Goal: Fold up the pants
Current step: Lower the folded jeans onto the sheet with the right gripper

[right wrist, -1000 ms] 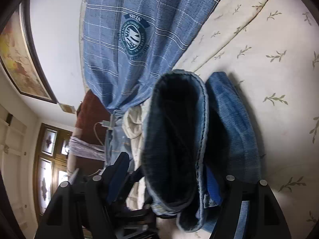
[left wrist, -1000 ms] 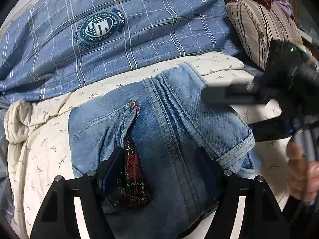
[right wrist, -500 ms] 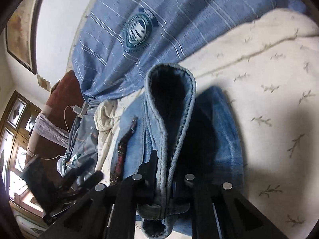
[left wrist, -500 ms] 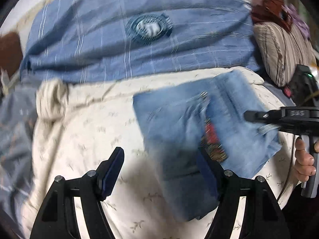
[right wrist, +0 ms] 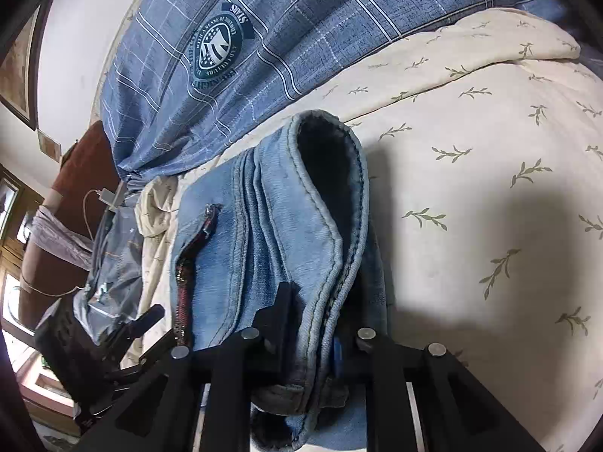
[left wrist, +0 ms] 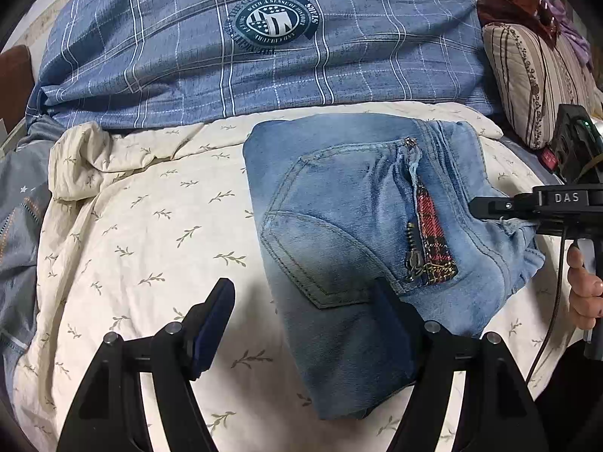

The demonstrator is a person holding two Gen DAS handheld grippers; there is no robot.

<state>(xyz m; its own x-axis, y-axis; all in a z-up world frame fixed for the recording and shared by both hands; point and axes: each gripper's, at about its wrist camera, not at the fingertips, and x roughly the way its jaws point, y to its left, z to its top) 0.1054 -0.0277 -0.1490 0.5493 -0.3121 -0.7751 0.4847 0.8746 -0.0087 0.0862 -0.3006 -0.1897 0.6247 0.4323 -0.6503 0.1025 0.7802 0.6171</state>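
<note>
Jeans (left wrist: pixel 339 233) folded into compact bundle, lying on bed's cream leaf-print cover (left wrist: pixel 143 233), toward its right side, just below blue plaid duvet (left wrist: pixel 226 56). Late fold step, judged. Right claw (right wrist: pixel 312 324) on bundle's hem edge, denim between pads, jaws opening. Left claw (left wrist: pixel 301 316) spread wide, empty, hovering at bundle's near edge. Next likely: release right, flatten or square stack.

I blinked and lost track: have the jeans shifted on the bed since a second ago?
Yes. In the left wrist view the jeans now lie right of the crest on the blue blanket; earlier they lay directly beneath it.
</note>
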